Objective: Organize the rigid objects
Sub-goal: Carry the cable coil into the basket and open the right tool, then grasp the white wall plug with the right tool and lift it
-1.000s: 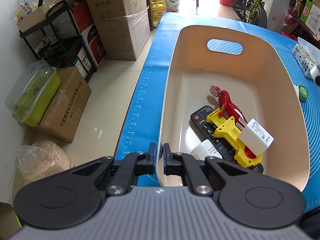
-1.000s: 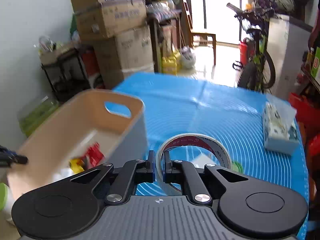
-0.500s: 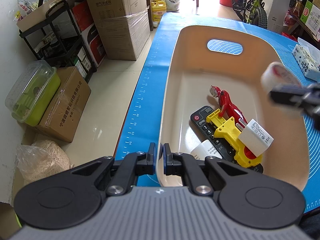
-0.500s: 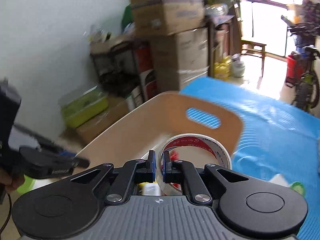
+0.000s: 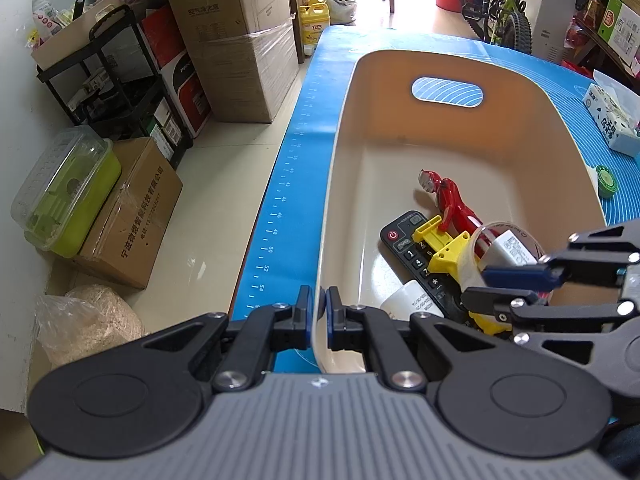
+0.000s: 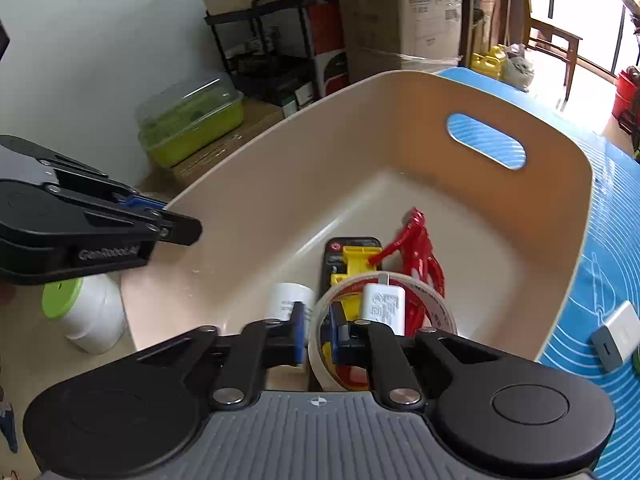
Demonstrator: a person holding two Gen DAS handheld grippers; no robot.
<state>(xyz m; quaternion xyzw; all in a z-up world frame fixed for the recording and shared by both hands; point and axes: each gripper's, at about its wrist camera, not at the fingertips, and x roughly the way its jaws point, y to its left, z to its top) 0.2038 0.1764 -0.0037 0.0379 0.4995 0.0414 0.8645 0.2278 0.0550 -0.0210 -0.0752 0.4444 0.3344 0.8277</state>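
Opening over the bin [image 6: 400, 92], right gripper [image 6: 316, 330] frees the tape roll [image 6: 380, 316] it carried over; left gripper [image 5: 319, 312] pinches the rim.

Clear tape roll [image 6: 384, 320] on edge over toys inside beige bin [image 6: 400, 128], red-printed core.

Beige bin [image 5: 520, 128]; red figure [image 5: 452, 200]; yellow toy [image 5: 444, 246]; black remote [image 5: 404, 248]; blue mat [image 5: 296, 168] with white ruler marks.
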